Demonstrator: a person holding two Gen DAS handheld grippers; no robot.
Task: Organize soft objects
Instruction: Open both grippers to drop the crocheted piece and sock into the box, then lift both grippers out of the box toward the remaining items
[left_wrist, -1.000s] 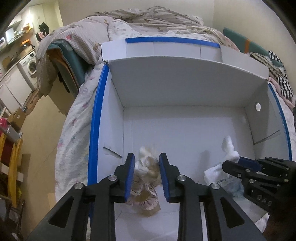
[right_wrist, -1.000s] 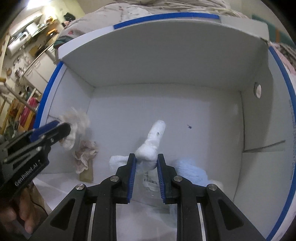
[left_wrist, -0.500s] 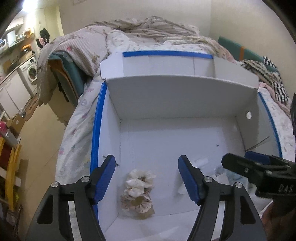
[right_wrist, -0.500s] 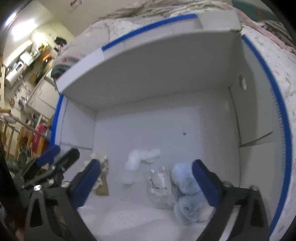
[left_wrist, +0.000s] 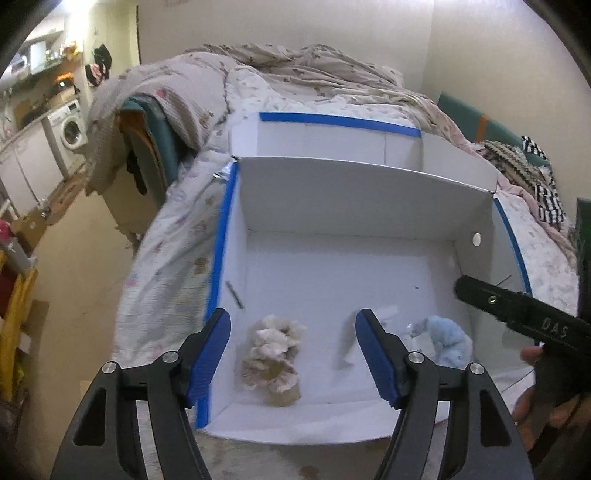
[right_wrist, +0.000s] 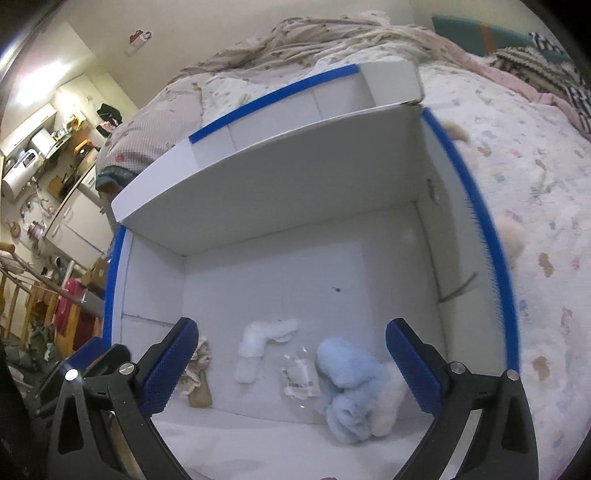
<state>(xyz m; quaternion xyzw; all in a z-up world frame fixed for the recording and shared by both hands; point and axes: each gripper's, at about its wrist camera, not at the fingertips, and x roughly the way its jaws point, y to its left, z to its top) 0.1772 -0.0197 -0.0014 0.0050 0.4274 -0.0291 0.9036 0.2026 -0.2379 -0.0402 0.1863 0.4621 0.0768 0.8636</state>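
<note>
A white cardboard box (left_wrist: 351, 206) with blue tape on its rims lies open on a bed; it also shows in the right wrist view (right_wrist: 295, 177). On its floor lie a cream frilly scrunchie bundle (left_wrist: 273, 350), a white sock (right_wrist: 258, 341), a clear plastic wrapper (right_wrist: 299, 376) and a fluffy light-blue soft item (right_wrist: 351, 384). My left gripper (left_wrist: 293, 354) is open and empty above the near part of the box, over the scrunchie bundle. My right gripper (right_wrist: 290, 367) is open and empty above the sock and blue item.
The box sits on a floral bedsheet (right_wrist: 535, 221) with a rumpled quilt (left_wrist: 295, 74) behind it. Striped and knitted fabrics (left_wrist: 532, 177) lie at the far right. A chair draped in cloth (left_wrist: 147, 147) and a washing machine (left_wrist: 72, 125) stand at the left.
Both grippers opened, let go of the scrunchie bundle and the white sock onto the box floor, and pulled back and up from the box.
</note>
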